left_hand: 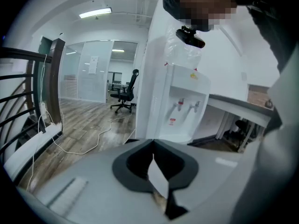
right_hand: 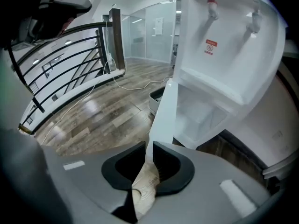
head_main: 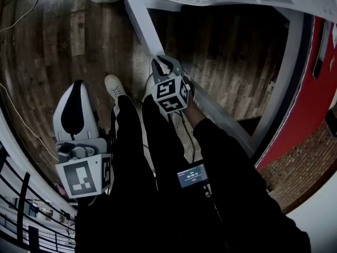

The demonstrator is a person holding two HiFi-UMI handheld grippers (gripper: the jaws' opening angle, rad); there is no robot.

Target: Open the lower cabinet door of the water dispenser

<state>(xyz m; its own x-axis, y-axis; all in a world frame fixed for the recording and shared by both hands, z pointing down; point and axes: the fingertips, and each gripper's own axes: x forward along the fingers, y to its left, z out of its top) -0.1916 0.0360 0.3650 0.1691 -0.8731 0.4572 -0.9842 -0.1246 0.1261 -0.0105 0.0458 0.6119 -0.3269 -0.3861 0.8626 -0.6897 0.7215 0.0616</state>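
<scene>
The white water dispenser (right_hand: 229, 41) stands ahead with its two taps (right_hand: 212, 6) above. Its lower cabinet door (right_hand: 164, 111) is swung outward, so the white inner compartment (right_hand: 205, 115) shows. My right gripper (right_hand: 149, 146) points steeply down, and its dark pads sit on both sides of the door's free edge. From the head view the same gripper (head_main: 159, 62) is on the long white door (head_main: 139, 22). My left gripper (head_main: 78, 86) hangs low at my left side, away from the dispenser (left_hand: 184, 106). Its fingertips (left_hand: 153, 143) meet with nothing between them.
My black-trousered legs and a white shoe (head_main: 113, 86) stand right beside the open door. A black railing (head_main: 21, 204) runs along the left, with cables on the wooden floor (left_hand: 93, 143). A red wall (head_main: 300, 104) lies to the right. An office chair (left_hand: 126, 94) and a desk (left_hand: 238, 108) stand further off.
</scene>
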